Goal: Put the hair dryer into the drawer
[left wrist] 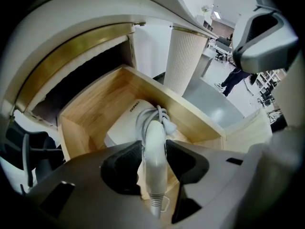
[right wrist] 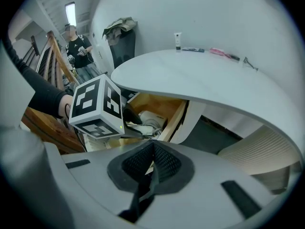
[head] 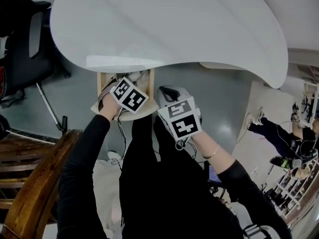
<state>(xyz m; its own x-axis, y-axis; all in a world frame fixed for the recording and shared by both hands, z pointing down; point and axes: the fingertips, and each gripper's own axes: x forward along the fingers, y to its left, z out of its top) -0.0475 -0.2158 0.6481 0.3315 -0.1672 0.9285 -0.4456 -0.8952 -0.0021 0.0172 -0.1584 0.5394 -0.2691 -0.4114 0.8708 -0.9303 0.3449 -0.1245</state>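
Note:
The white hair dryer lies in the open wooden drawer under the white table top, its cord bundled on it. Its handle runs up between the pads of my left gripper, which stands open and close on both sides of it. In the head view my left gripper is over the drawer. My right gripper is shut with nothing in it and hovers to the drawer's right. The right gripper view also shows the hair dryer in the drawer.
A ribbed white pedestal stands right of the drawer. A wooden stair railing and a black chair are at the left. A person sits at the far right. Small items lie on the table top.

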